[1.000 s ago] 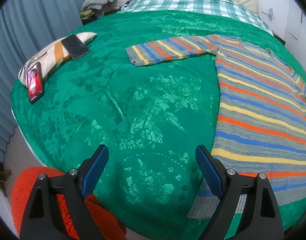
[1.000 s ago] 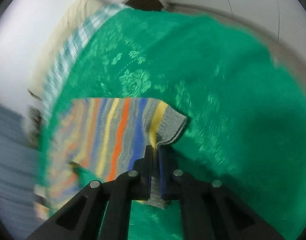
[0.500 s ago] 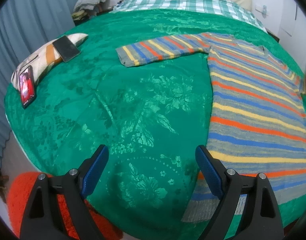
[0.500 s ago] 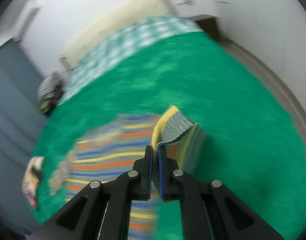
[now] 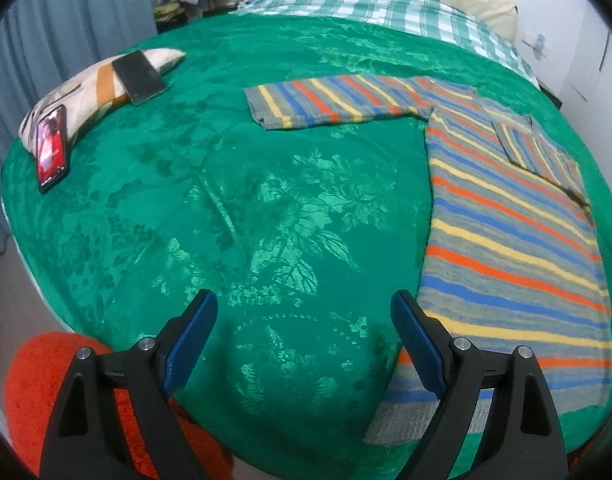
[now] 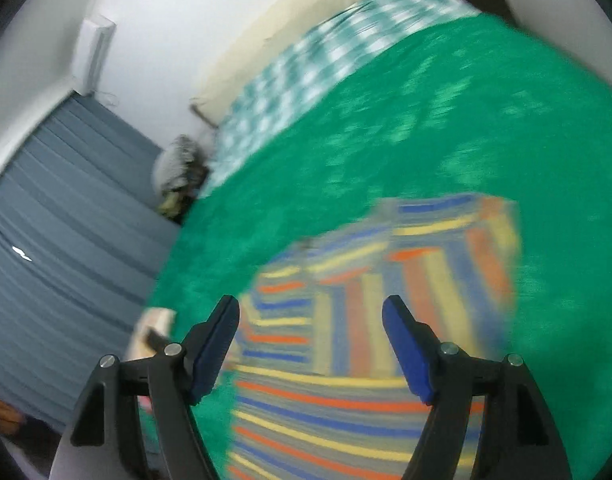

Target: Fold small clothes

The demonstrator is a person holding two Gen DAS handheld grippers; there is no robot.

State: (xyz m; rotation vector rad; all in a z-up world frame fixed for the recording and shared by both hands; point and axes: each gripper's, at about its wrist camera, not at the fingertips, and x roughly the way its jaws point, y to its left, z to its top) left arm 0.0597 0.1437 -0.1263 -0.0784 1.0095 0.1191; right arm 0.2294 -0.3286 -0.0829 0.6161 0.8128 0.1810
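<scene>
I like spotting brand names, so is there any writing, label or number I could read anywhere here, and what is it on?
None can be read.
Lit phone on the pillow: screen glows red, anything on it too small to read.
Dark phone: blank.
Striped sweater: no label visible.

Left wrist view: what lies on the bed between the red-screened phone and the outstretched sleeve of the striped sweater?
Only bare green bedspread lies between the phone and the sleeve in the left wrist view; the dark phone on the pillow sits farther back.

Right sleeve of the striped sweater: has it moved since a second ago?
Yes. The right sleeve now lies folded across the sweater's body, off the green bedspread where it lay before. The right gripper is opening, nothing between its jaws.
</scene>
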